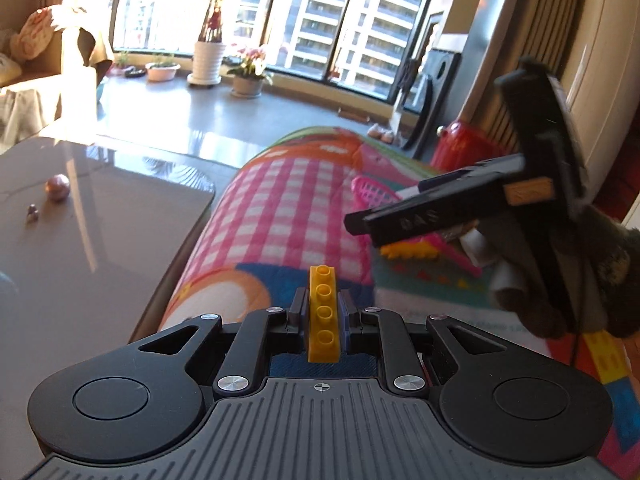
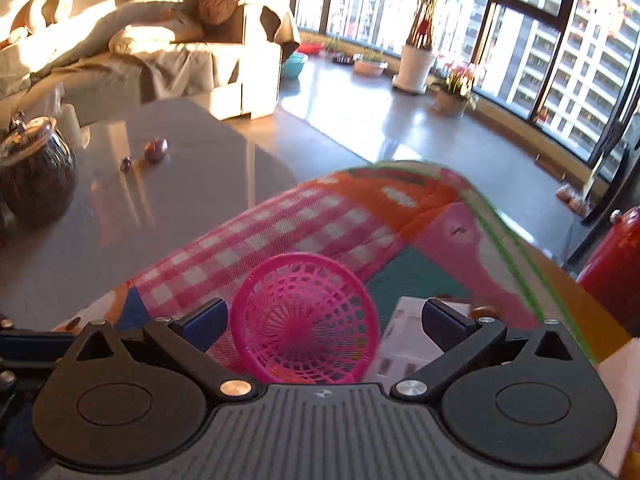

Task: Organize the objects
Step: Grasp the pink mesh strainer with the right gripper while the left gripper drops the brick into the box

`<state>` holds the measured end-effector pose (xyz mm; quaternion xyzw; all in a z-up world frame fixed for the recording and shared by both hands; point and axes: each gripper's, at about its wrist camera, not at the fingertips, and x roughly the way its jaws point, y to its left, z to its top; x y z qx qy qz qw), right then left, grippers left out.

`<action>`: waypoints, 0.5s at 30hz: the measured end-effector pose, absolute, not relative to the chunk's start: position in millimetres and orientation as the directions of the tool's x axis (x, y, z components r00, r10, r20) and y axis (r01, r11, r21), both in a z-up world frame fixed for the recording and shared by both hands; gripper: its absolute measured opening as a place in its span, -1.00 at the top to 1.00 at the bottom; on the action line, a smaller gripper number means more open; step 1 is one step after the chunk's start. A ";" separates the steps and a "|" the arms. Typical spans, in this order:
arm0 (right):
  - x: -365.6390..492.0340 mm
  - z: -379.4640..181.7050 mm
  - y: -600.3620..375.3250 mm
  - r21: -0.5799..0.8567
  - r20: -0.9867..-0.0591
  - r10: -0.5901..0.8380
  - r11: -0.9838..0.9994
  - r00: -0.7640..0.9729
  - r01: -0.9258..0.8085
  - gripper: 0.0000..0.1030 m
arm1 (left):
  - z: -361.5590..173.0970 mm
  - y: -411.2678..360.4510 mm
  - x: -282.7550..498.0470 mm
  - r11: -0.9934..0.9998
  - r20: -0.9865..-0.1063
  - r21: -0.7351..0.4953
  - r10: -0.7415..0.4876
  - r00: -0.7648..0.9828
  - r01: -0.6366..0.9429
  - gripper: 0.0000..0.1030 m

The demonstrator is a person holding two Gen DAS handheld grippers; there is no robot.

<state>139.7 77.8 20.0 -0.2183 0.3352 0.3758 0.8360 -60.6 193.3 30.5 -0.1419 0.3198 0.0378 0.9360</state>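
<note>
Your left gripper [image 1: 323, 312] was clamped on a yellow brick [image 1: 323, 312], studs facing up, the brick standing out beyond the fingertips. Your right gripper [image 2: 323, 320] had its jaws spread wide with nothing pressed between them; the pink mesh basket [image 2: 305, 320] lay tipped on its side just beyond them, in the gap, its opening turned toward you. In the left wrist view that right gripper [image 1: 460, 204] hung to the right, above the basket [image 1: 372, 192], held in your dark glove [image 1: 592, 280]. Just right of the basket lay a white box [image 2: 408, 336].

All this sat on a colourful play mat [image 2: 360, 216] with a pink-and-white checked patch. To the left stood a glossy grey table [image 2: 192, 192] bearing a dark lidded jar [image 2: 36, 172] and two small round things [image 2: 156, 150]. Farther off were a sofa [image 2: 160, 64], potted plants [image 2: 414, 64] and tall windows [image 2: 560, 40].
</note>
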 end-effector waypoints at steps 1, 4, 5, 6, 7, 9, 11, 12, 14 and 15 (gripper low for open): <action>143.1 16.1 80.8 -0.097 -0.735 0.475 0.631 0.483 -0.769 -0.92 | 29.6 193.2 -60.7 0.957 -0.613 -0.241 -0.021 0.790 -0.162 0.66; 142.8 16.3 78.1 -0.067 -0.736 0.481 0.648 0.476 -0.759 -0.55 | 27.0 193.0 -62.5 0.955 -0.615 -0.254 -0.037 0.788 -0.154 0.66; 140.5 18.9 75.3 -0.035 -0.747 0.491 0.644 0.449 -0.764 -0.54 | 26.0 192.7 -62.0 0.954 -0.616 -0.259 -0.044 0.786 -0.149 0.66; 137.2 22.5 70.9 -0.009 -0.749 0.500 0.648 0.435 -0.762 -0.54 | 25.4 192.0 -61.3 0.954 -0.616 -0.262 -0.051 0.786 -0.144 0.66; 133.0 26.5 65.6 0.004 -0.745 0.508 0.652 0.433 -0.758 -0.54 | 25.2 190.7 -61.1 0.955 -0.616 -0.263 -0.056 0.786 -0.138 0.66; 119.4 37.4 49.6 0.026 -0.730 0.529 0.653 0.432 -0.757 -0.54 | 26.0 186.4 -61.5 0.956 -0.613 -0.266 -0.069 0.787 -0.124 0.66; 105.3 48.0 28.2 0.061 -0.725 0.537 0.673 0.431 -0.737 -0.54 | 27.3 180.8 -61.9 0.956 -0.609 -0.273 -0.089 0.788 -0.103 0.66; 97.4 53.0 14.5 0.081 -0.723 0.540 0.685 0.430 -0.724 -0.54 | 27.7 177.5 -61.8 0.956 -0.608 -0.278 -0.103 0.787 -0.090 0.66; 76.4 60.9 -14.6 0.059 -0.714 0.514 0.720 0.475 -0.691 -0.54 | 27.8 168.1 -60.6 0.956 -0.609 -0.289 -0.143 0.780 -0.050 0.66; 64.5 63.8 -29.7 0.033 -0.707 0.495 0.736 0.506 -0.676 -0.54 | 27.9 161.4 -59.7 0.957 -0.610 -0.291 -0.167 0.774 -0.023 0.65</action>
